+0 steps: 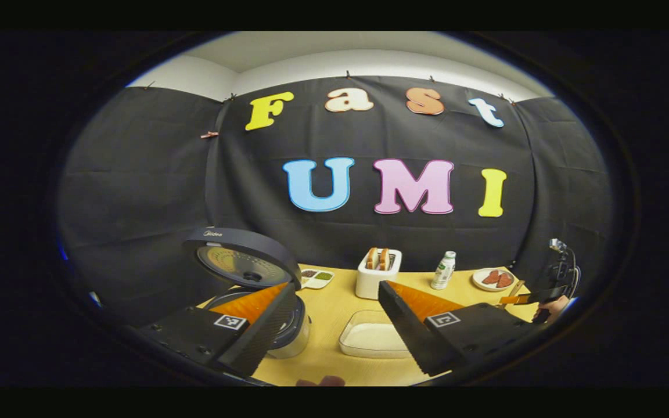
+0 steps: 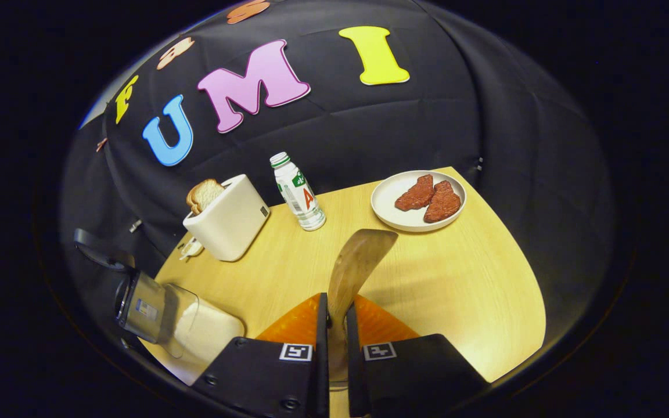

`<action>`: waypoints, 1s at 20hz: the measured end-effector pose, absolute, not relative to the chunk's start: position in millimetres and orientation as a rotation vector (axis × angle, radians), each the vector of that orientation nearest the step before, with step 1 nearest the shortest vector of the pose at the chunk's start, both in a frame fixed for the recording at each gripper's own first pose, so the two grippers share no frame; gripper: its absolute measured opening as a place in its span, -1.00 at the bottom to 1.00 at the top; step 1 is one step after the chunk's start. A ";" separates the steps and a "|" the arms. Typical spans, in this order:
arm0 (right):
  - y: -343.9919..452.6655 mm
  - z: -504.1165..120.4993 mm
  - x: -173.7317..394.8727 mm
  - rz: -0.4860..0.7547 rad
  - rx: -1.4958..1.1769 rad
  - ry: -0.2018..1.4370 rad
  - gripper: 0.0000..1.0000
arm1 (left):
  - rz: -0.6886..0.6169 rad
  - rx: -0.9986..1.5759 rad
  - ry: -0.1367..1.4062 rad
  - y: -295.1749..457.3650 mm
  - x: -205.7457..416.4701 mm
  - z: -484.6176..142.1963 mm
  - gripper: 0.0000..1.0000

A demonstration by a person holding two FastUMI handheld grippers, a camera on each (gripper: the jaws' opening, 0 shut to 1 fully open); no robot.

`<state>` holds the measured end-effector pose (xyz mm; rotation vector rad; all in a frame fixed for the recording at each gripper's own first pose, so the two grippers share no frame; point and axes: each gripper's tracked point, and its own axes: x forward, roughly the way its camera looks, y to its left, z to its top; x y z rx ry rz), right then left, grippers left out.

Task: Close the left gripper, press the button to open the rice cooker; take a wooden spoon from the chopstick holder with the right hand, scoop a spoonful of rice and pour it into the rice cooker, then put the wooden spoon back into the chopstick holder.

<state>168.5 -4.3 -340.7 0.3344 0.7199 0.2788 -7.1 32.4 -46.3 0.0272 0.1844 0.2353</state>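
Toaster (image 2: 227, 223), bottle (image 2: 298, 193), meat plate (image 2: 418, 200) beyond spoon-holding right gripper (image 2: 336, 325).

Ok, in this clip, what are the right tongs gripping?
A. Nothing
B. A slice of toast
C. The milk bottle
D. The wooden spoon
D: in the right gripper view both fingers of the right tongs press on the handle of the wooden spoon, its bowl raised over the table.

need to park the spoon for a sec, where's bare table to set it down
Widest bare patch: the table in front of the plate of meat, right of the wooden spoon. A smaller gap lies between toaster and rice container. The left side by the rice cooker is crowded.
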 end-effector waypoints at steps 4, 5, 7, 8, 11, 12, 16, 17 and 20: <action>-6.9 -321.2 166.2 0.261 0.319 0.664 -0.87 | 0.228 0.029 0.182 35.8 -8.2 -46.2 0.94; -7.8 -311.7 168.3 0.249 0.331 0.643 -0.88 | 0.224 0.028 0.180 36.6 -9.3 -46.4 0.94; -10.9 -296.7 169.7 0.230 0.364 0.615 -0.88 | 0.212 0.026 0.178 38.3 -9.3 -46.9 0.94; -12.9 -288.0 169.2 0.220 0.378 0.602 -0.88 | 0.206 0.028 0.177 40.2 -8.6 -46.2 0.94; -16.0 -258.3 167.6 0.200 0.387 0.547 -0.88 | 0.186 0.033 0.162 47.5 -11.0 -44.0 0.94; -14.6 -243.6 164.5 0.196 0.378 0.521 -0.88 | 0.180 0.030 0.159 52.2 -11.5 -42.6 0.94; 16.5 -201.1 152.0 0.228 0.359 0.456 -0.88 | 0.147 -0.004 0.138 64.5 -17.2 -40.2 0.94; 29.1 -190.0 148.0 0.242 0.356 0.441 -0.89 | 0.139 -0.005 0.134 68.8 -20.0 -40.1 0.94; 72.9 -160.6 135.8 0.293 0.328 0.388 -0.88 | 0.113 0.005 0.128 81.5 -25.4 -41.1 0.94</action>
